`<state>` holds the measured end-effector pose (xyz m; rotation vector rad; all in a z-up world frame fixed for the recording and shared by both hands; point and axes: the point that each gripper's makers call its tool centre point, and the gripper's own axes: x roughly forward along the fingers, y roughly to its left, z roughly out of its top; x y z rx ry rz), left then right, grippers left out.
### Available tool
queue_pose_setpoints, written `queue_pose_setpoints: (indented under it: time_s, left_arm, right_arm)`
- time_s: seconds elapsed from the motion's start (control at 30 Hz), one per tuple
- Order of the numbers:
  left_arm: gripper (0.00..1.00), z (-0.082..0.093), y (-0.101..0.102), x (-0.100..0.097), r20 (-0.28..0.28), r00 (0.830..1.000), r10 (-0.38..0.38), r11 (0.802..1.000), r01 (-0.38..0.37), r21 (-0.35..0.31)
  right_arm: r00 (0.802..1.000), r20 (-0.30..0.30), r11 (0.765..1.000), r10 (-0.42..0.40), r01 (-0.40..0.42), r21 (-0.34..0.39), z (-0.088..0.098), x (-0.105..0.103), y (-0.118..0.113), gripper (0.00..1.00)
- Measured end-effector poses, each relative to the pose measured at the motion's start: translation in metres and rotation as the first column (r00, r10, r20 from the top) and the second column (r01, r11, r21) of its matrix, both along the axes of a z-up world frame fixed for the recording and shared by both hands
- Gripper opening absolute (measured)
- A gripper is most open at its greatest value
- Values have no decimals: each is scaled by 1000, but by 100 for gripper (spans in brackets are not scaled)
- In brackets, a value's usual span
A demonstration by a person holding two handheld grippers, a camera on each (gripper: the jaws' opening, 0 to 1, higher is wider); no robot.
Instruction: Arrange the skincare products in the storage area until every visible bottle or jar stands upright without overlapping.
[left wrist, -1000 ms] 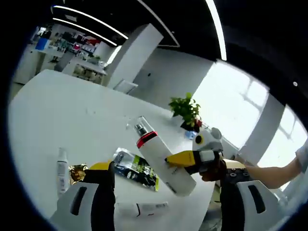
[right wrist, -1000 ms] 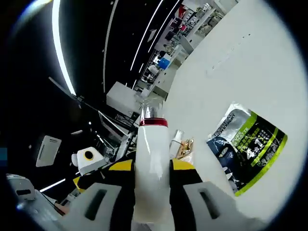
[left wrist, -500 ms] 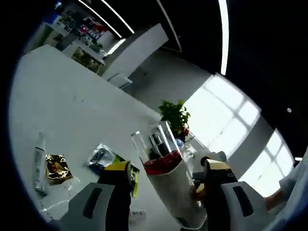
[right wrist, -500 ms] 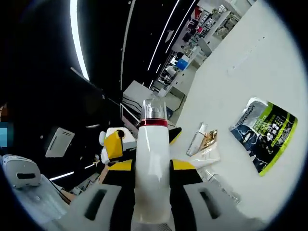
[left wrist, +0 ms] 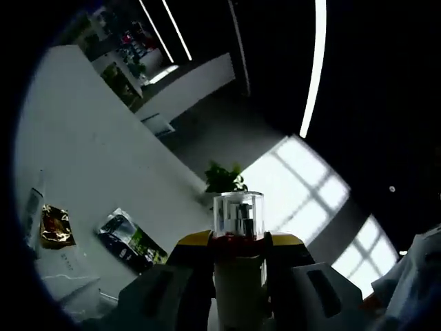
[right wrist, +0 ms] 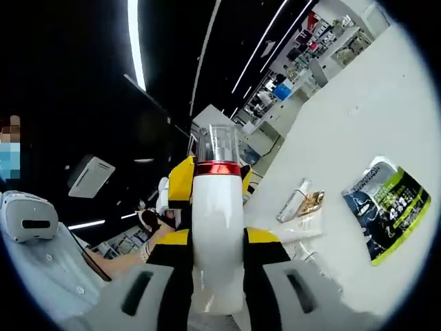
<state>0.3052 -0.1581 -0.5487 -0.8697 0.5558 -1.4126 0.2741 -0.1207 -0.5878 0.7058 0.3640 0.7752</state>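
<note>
A white bottle (left wrist: pixel 238 289) with a red band and a clear cap stands between the jaws of my left gripper (left wrist: pixel 238 243), which press against its sides below the band. In the right gripper view the same bottle (right wrist: pixel 218 234) rises upright out of my right gripper (right wrist: pixel 218 243), shut on its lower body. Behind it, the left gripper's (right wrist: pixel 213 183) yellow jaws flank the bottle at the red band. The bottle is held in the air above the white table (right wrist: pixel 358 131).
On the table lie a green and black sachet (right wrist: pixel 386 207) (left wrist: pixel 131 241), a gold packet (right wrist: pixel 313 202) (left wrist: pixel 55 226), a white tube (right wrist: pixel 293 205) (left wrist: pixel 31 210) and a clear wrapper (right wrist: pixel 306 224). A potted plant (left wrist: pixel 222 181) stands at the far edge. A person's hand (right wrist: pixel 148 221) holds the left gripper.
The left gripper has swung in around the bottle's neck and its jaws have narrowed from wide apart onto the bottle. The right gripper kept its hold and raised the bottle more upright.
</note>
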Motion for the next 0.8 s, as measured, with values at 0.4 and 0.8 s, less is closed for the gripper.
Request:
queue_pose_setpoints:
  time_s: [0.4, 0.8]
  left_arm:
    - [25, -31, 4, -16, 152, 983, -107, 984, 83, 160]
    - [25, -54, -14, -32, 312, 938, -149, 974, 84, 212]
  right_arm:
    - [986, -19, 957, 167, -167, -237, -46, -14, 9, 26]
    - [970, -20, 868, 244, -228, -441, -80, -25, -10, 26]
